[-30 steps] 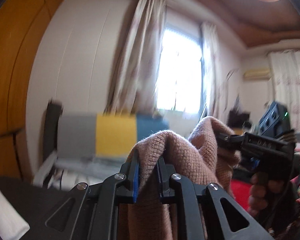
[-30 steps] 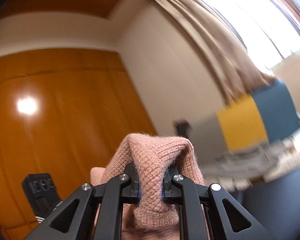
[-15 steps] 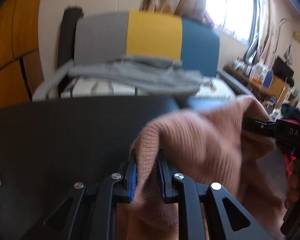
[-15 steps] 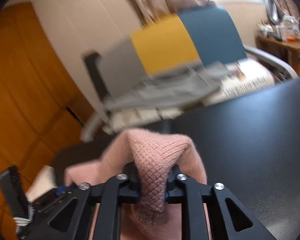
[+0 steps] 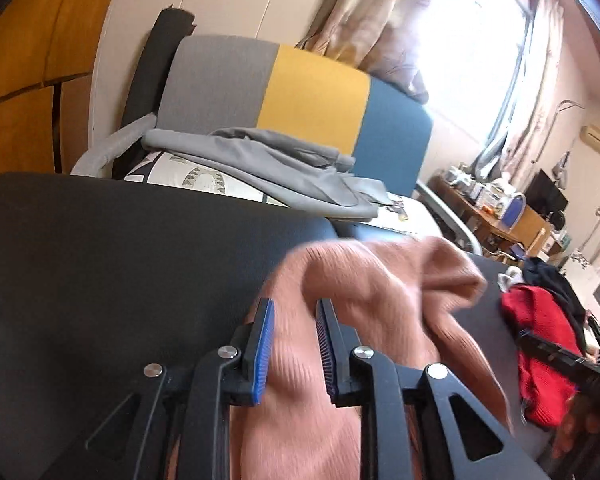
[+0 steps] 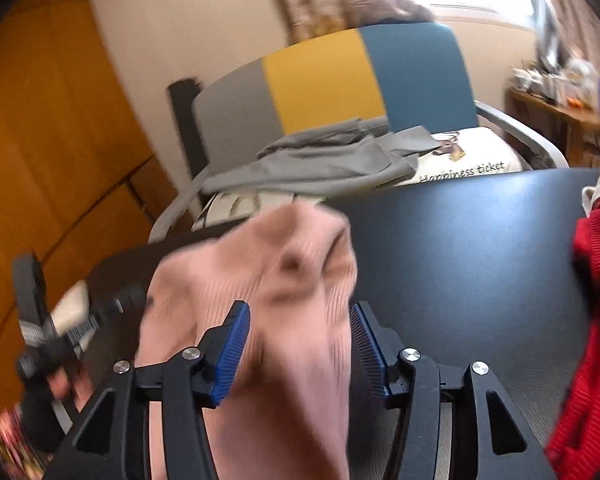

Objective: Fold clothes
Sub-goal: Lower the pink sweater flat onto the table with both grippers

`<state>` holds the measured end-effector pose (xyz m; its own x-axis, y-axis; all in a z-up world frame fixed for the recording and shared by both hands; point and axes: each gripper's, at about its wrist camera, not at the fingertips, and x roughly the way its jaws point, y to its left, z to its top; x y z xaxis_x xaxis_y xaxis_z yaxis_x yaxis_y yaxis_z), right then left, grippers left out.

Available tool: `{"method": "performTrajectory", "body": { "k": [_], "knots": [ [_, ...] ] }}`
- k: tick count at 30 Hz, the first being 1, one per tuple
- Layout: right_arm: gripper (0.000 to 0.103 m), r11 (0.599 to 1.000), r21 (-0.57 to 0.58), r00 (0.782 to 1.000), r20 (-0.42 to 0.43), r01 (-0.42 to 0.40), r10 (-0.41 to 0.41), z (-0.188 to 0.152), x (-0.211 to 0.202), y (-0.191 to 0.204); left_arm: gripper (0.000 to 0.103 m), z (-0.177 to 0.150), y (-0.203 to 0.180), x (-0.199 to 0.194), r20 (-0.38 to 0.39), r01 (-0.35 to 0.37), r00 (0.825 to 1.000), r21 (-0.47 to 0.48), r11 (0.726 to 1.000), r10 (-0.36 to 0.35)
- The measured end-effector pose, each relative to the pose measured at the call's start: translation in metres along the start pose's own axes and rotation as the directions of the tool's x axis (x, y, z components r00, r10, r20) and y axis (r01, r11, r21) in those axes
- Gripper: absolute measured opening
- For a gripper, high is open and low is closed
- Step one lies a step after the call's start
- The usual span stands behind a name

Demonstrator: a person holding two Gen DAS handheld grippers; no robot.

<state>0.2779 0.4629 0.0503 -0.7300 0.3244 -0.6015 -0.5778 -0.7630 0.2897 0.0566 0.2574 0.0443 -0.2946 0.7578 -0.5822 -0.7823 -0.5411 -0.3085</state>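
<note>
Spreading apart, the left gripper has its blue pads opening with the pink knit sweater running between them and bunching toward one o'clock over the black table; whether the pads touch the cloth is unclear. The right gripper is opening wider, its pads clear of the blurred sweater fold rising at twelve o'clock. A red garment lies at three o'clock.

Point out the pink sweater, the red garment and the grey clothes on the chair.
pink sweater (image 6: pixel 300 264): right wrist view, bunched top fold.
red garment (image 6: pixel 596 320): right wrist view, ribbed edge.
grey clothes (image 5: pixel 276 160): left wrist view, middle.
</note>
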Motion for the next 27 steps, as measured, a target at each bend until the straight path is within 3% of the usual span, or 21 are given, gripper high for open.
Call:
{"method": "performTrajectory", "body": {
  "k": [5,10,15,18,21,27],
  "knots": [
    [0.057,0.997,-0.044,0.997,-0.056,0.058,-0.061,-0.052,-0.026,0.001,0.022,-0.057,-0.001,-0.028,-0.089,-0.054,0.995,-0.004,0.999,0.053],
    [0.057,0.997,0.069,0.99,-0.138,0.026,-0.017,-0.094,-0.034,-0.02,0.022,-0.108,0.002,-0.044,-0.154,-0.026,0.988,-0.095,0.995,0.011],
    [0.056,0.997,0.069,0.983,-0.181,-0.021,0.033,-0.121,-0.034,-0.017,0.024,-0.115,-0.011,-0.034,-0.158,-0.081,0.984,0.004,0.997,0.08],
    [0.025,0.999,0.031,0.979,-0.196,-0.044,0.049,-0.129,-0.026,-0.006,0.027,-0.11,-0.022,-0.023,-0.158,-0.12,0.978,0.091,0.989,0.133],
    [0.016,0.998,-0.047,0.984,-0.176,-0.042,0.033,-0.126,-0.022,0.009,0.027,-0.105,-0.032,-0.015,-0.166,-0.144,0.971,0.163,0.976,0.171],
    [0.006,0.997,-0.083,0.995,-0.098,0.007,-0.015,-0.089,-0.024,0.003,0.027,-0.09,-0.028,0.0,-0.195,-0.128,0.97,0.105,0.986,0.147]
  ]
}}
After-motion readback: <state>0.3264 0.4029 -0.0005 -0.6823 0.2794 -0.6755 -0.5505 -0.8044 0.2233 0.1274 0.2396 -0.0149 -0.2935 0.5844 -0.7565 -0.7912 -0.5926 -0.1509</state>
